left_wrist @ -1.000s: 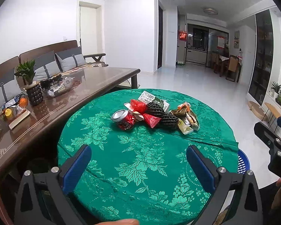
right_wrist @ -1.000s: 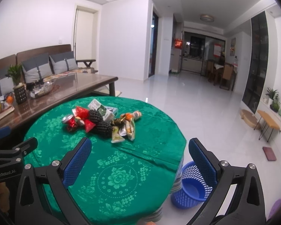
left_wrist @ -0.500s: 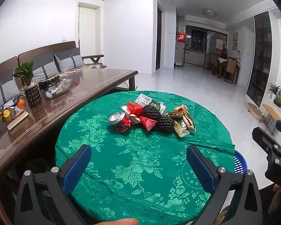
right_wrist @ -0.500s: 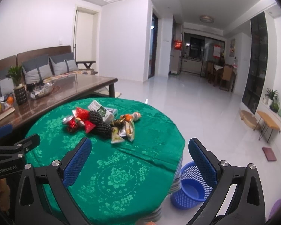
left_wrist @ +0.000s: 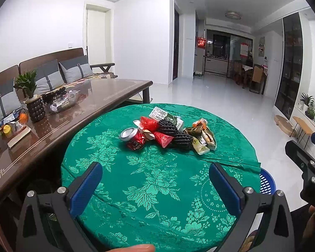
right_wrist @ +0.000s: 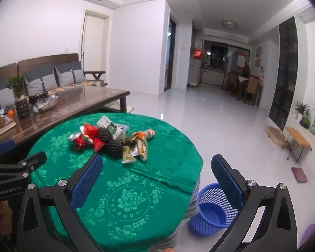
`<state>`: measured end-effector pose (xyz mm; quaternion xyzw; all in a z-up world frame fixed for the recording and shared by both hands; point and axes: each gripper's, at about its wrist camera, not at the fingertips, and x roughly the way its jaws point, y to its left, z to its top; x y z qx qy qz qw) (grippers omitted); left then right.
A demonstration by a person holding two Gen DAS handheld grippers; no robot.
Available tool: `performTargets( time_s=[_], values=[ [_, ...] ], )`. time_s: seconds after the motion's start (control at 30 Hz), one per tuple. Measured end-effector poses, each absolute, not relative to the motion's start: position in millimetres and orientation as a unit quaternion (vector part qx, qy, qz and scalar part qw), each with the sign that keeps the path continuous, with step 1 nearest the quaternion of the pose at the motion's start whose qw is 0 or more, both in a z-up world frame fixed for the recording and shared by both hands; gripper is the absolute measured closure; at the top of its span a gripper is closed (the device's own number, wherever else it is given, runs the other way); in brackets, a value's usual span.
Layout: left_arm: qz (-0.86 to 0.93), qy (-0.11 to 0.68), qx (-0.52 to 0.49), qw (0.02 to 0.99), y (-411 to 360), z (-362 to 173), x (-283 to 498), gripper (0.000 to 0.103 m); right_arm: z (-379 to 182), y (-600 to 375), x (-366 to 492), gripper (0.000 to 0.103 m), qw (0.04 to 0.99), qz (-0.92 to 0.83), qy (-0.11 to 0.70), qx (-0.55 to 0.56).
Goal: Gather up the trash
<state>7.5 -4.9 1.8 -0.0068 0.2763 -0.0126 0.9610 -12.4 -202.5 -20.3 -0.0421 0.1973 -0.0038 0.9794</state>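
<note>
left gripper [left_wrist: 155, 183]: black frame, blue pads, jaws standing wide apart, gripping nothing, hovering over the near part of the round table in the green floral cloth [left_wrist: 157, 189]
right gripper [right_wrist: 157, 177]: same build, jaws spread wide, empty, hanging over the table's right edge and the floor
writing: "GenRobot.AI" is showing in white on the left gripper's body in the right wrist view; white characters on the milk carton, not readable; a partial "D A" on the right gripper's body at the edge of the left wrist view
trash pile: sitting in one cluster on the far half of the table, well apart from both grippers
crushed red soda can [left_wrist: 132, 138]: lying at the pile's left end, silver top facing the left wrist camera, long axis running away and right
green and white milk carton [left_wrist: 167, 118]: lying flat at the back, long axis running left-right, partly covered
two black foam mesh fruit sleeves [left_wrist: 179, 138]: lying mid-pile, one behind the other
red plastic wrappers [left_wrist: 150, 124]: crumpled between the can and the sleeves
yellow and brown snack wrappers [left_wrist: 203, 138]: fanning out at the right end, print too small to read
blue perforated plastic waste basket [right_wrist: 215, 210]: standing upright on the white floor just beside the table's right edge, mouth up; right finger is crossing its rim; mostly cut off by the table in the left wrist view
brown wooden coffee table [left_wrist: 73, 109]: sitting left of the round table, carrying clutter that is hard to make out
person: a fingertip is showing at the bottom edge, the rest is out of frame
</note>
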Motion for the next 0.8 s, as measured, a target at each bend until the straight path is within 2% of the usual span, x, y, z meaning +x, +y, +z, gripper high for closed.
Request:
performTargets(
  time_s=[0.8],
  values=[
    [-0.029,0.248,0.005,0.968,-8.3,8.5,1.5,0.000,-20.3,-200.5,-14.5,0.000,0.979,-0.001,0.198,-0.053]
  ],
)
